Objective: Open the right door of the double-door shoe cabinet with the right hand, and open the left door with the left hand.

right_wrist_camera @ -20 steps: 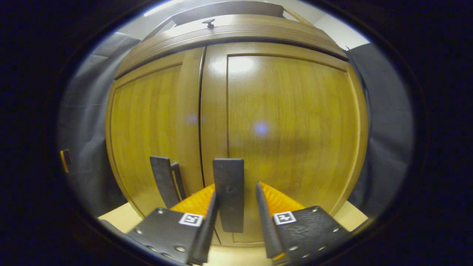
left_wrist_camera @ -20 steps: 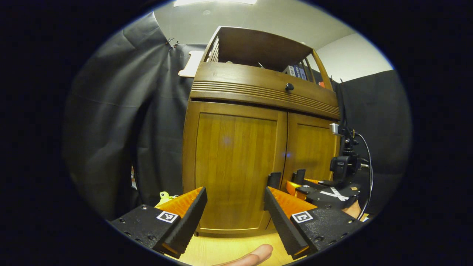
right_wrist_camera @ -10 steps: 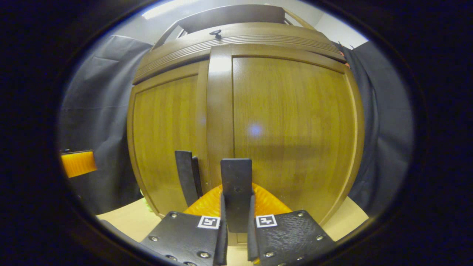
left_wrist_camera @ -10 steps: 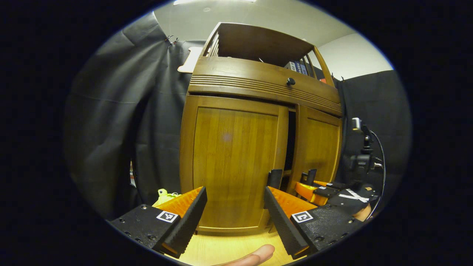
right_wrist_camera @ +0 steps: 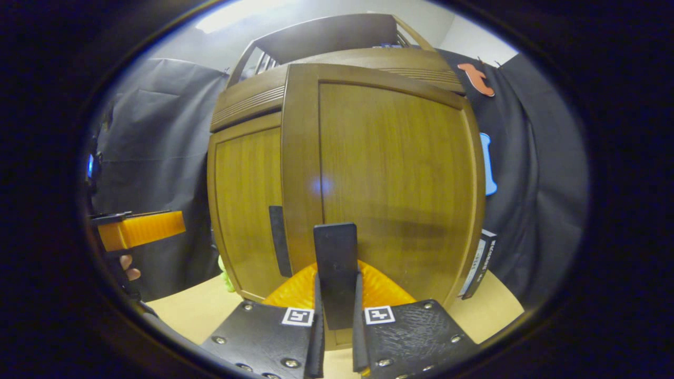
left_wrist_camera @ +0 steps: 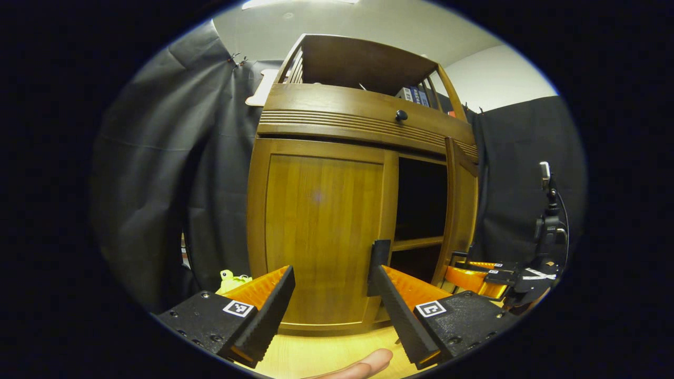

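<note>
Fingers (right_wrist_camera: 318, 337) clamp right handle (right_wrist_camera: 335, 273); left gripper view: dark interior (left_wrist_camera: 421, 197).

The right gripper (right_wrist_camera: 336, 337) has both fingers pressed flat against a dark flat door handle (right_wrist_camera: 335, 273), holding it upright between them. The left gripper (left_wrist_camera: 331, 308) is level with its jaws spread wide, nothing between them. A bare fingertip (left_wrist_camera: 363, 365) of the person shows just below it.
</note>
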Demonstrator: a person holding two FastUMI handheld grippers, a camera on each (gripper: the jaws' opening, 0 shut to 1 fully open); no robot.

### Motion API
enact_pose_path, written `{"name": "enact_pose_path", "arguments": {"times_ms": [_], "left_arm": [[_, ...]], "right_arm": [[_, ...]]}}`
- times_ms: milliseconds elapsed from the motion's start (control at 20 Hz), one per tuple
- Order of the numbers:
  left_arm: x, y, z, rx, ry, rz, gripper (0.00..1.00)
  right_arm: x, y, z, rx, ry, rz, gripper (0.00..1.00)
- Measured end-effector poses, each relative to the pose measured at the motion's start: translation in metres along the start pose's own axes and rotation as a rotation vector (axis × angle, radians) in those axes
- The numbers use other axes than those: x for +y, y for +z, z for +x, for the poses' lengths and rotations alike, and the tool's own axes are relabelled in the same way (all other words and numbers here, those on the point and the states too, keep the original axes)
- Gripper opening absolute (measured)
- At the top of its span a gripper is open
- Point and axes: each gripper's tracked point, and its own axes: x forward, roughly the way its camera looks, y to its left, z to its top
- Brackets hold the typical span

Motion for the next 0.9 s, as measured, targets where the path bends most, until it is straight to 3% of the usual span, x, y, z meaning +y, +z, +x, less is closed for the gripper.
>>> {"name": "enact_pose_path", "arguments": {"times_ms": [300, 350, 600, 900], "left_arm": [[-0.006, 0.002, -0.007, -0.017, 0.018, 0.020, 0.92], [-0.009, 0.002, -0.009, -0.021, 0.012, 0.024, 0.96], [-0.020, -0.003, -0.012, -0.018, -0.003, 0.050, 0.92], [-0.032, -0.005, -0.010, -0.011, -0.020, 0.070, 0.92]], "right_arm": [[-0.019, -0.001, -0.034, -0.005, 0.008, 0.002, 0.21], [-0.022, 0.000, -0.040, -0.008, 0.004, 0.002, 0.21], [-0.040, 0.002, -0.062, -0.020, -0.036, 0.003, 0.20], [-0.074, 0.007, -0.096, -0.037, -0.180, -0.070, 0.20]]}}
